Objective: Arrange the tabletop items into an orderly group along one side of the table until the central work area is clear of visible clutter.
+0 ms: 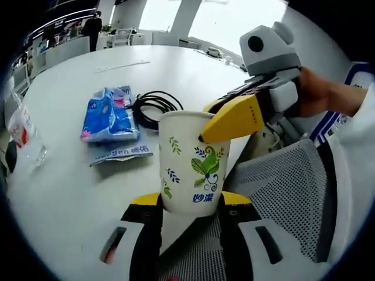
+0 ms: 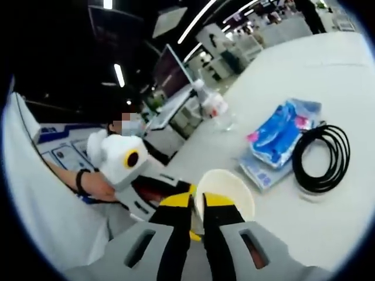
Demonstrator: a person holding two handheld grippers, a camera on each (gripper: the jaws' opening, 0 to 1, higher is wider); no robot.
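Cup upright between the left claw, jaws hugging its base; right claw pinches its rim from above. Cable and packets lie beyond on the surface.

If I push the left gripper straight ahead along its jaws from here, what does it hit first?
The paper cup already sits between the left gripper jaws, so it would go along with them. Beyond it, roughly in line, lies the black cable coil, with the blue packet just beside; depth is hard to judge.
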